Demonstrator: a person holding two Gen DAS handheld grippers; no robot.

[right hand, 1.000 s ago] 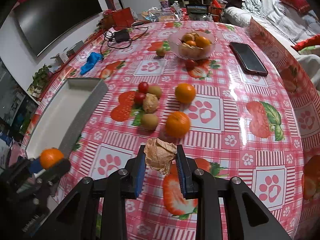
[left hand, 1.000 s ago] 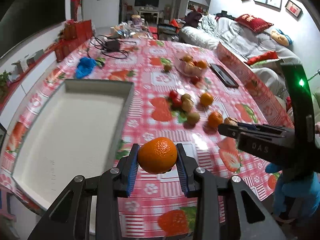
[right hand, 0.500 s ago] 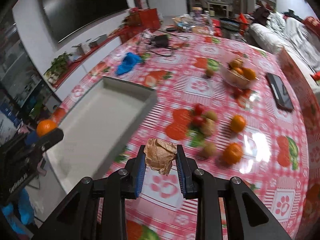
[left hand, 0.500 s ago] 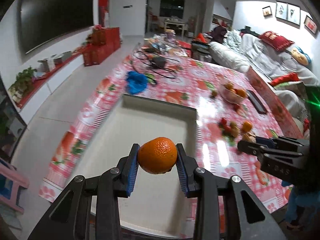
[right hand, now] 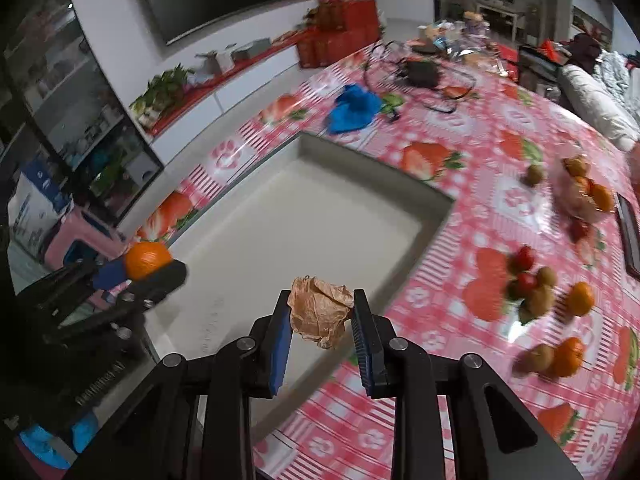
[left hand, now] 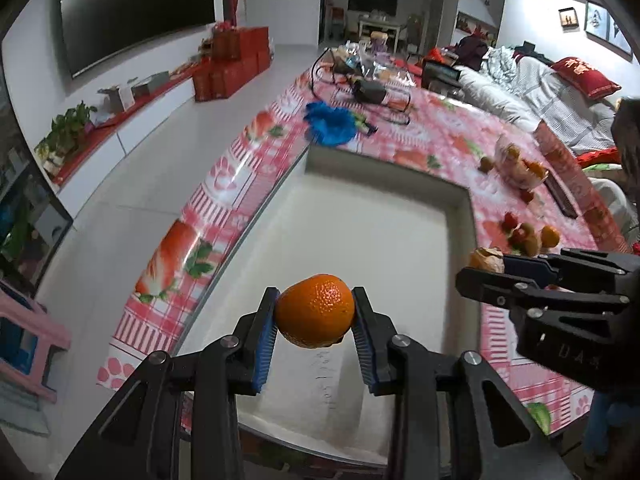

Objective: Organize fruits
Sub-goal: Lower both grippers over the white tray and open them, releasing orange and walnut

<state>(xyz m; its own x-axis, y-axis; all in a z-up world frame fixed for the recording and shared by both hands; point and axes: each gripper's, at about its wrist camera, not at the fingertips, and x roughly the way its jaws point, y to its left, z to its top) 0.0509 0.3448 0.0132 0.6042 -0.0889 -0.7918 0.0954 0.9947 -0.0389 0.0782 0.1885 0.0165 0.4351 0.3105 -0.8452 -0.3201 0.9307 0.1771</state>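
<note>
Fruit was held in both tools above the tray [left hand: 460, 216]. An orange [left hand: 315, 317] sat clamped between the blue pads [left hand: 265, 340] of the left gripper [left hand: 314, 322], over the near part of the tray's pale floor. The right gripper [right hand: 321, 320] squeezed a papery brown husked fruit [right hand: 320, 311] and hung over the tray's near right edge, beside the orange.

The tray was a wide, shallow, off-white box on the red strawberry-print tablecloth [right hand: 472, 128], and nothing lay in it. Beyond the tray's right side stood a clear bowl [right hand: 576, 196] with several orange and brown fruits inside. Between tray and bowl lay loose fruit: small red ones [right hand: 525, 258], brown kiwis [right hand: 534, 358] and two more oranges [right hand: 581, 299]. A blue cloth [left hand: 331, 125] lay just past the tray's far edge.

The held orange was round, bright, dimpled and glossy; the husk was crumpled and dry.
</note>
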